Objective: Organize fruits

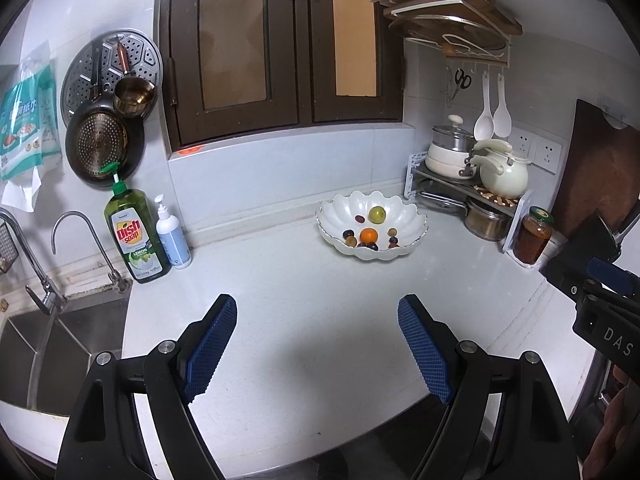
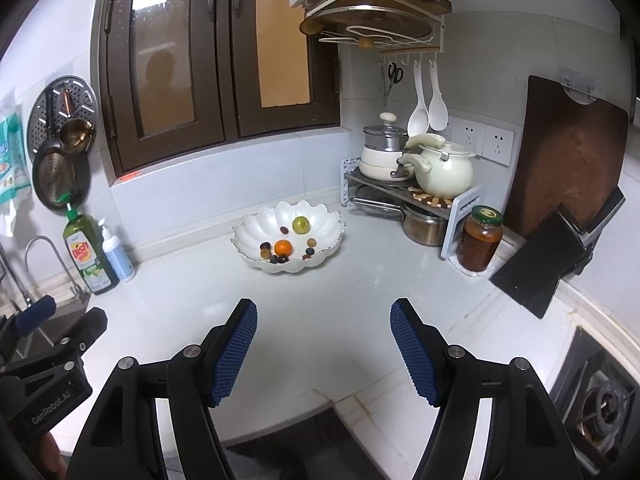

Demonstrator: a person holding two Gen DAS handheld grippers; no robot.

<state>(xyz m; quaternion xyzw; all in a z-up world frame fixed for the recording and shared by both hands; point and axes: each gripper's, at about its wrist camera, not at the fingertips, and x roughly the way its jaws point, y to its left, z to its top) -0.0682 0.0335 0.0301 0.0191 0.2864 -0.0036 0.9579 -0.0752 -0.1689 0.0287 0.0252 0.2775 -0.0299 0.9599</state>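
While both tongs gape, fruit bowl (image 1: pixel 372 224) sits well ahead.

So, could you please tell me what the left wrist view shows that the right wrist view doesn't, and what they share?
Only the left wrist view shows the sink basin and the left gripper head on, jaws open and empty.

Only the right wrist view shows the gas stove burner and the right gripper head on, also open and empty.

Both show the white scalloped bowl holding an orange, a green fruit and small dark fruits, plus the dish soap bottle and sauce jar.
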